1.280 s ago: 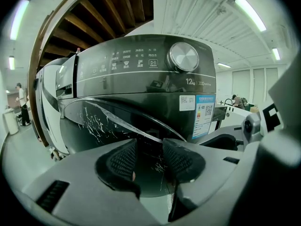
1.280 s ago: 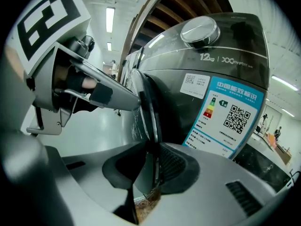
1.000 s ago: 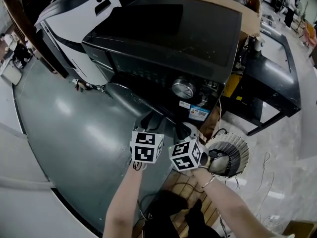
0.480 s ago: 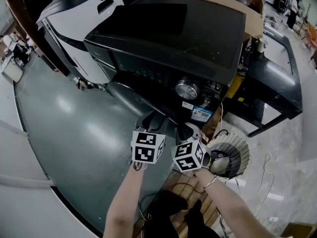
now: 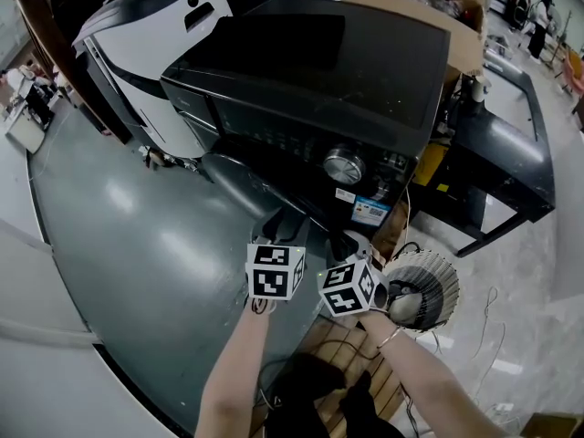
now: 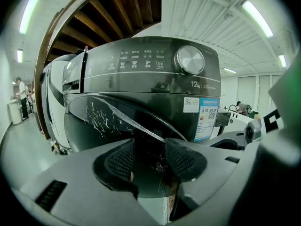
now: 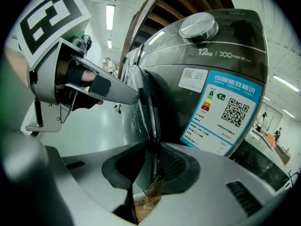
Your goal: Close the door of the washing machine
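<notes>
A dark grey washing machine [image 5: 319, 71] stands with its round glass door [image 5: 233, 179] swung open toward me. Both grippers sit at the door's free edge, the left gripper [image 5: 276, 235] beside the right gripper [image 5: 345, 249]. In the left gripper view the scratched door glass [image 6: 117, 119] runs down between the jaws of the left gripper [image 6: 149, 160]. Those jaws have just been opening, and the pads stand clear of the glass. In the right gripper view the door rim [image 7: 148, 112] passes between the pads of the right gripper [image 7: 149, 166], which is shut on it.
A white machine [image 5: 155, 26] stands at the back left. To the right are a dark table [image 5: 511, 153] and a cardboard box [image 5: 461, 26]. A round wire fan [image 5: 424, 286] lies by my right arm, above a wooden pallet [image 5: 333, 340]. Grey floor [image 5: 137, 245] spreads to the left.
Both grippers stay at the door's edge. Only the head view has drifted slightly.
</notes>
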### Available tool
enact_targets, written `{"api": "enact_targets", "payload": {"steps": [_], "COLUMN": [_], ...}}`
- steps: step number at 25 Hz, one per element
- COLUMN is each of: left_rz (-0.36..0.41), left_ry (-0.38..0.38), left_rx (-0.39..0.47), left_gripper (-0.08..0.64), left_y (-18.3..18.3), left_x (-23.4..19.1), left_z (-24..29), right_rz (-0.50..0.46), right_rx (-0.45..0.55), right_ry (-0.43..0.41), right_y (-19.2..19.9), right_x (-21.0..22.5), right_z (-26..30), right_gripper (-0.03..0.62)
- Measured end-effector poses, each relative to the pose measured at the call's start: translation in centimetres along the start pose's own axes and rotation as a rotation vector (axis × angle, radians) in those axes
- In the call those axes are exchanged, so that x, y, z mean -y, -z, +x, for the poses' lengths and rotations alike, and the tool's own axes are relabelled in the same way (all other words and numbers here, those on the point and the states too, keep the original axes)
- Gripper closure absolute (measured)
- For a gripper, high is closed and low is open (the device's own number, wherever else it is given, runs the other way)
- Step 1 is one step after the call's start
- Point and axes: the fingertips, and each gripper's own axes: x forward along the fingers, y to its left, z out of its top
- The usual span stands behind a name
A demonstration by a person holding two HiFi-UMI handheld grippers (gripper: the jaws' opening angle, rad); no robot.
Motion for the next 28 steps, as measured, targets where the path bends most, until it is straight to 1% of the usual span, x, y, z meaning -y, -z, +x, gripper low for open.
{"api": "enact_targets", "payload": {"steps": [5,13,21,25,28], "left_rz": [-0.008,-0.026,-0.071,-0.091,-0.096], "left_ry": [-0.008,-0.027,-0.101,-0.143,-0.178], "left_rx": [-0.016,-0.021,0.005,0.028,0.049], "left_gripper": [0.344,0.341,0.383,0.402,0.43], "left_y": [0.6,2.0,3.1,3.1,3.1], "left_x": [0.0,1.0,2.5,3.8,5.0], "left_z": [-0.3,-2.0,-6.3,-9.1,-11.2], "right_rz": [0.028,0.038,0.062,0.074,0.079], "right_rx": [0.002,0.02,0.077,0.107,0.131], "right_ry": [0.0,-0.016,-0.055,-0.071,-0.081], "right_y": [0.7,1.0,0.9,0.9,1.0], "right_x": [0.1,-0.3,-1.1,-1.2,-1.0], "right_z": [-0.5,-2.0,-6.4,-9.4,-11.5], "right_gripper": [0.491,0.495,0.523,0.538,0.549]}}
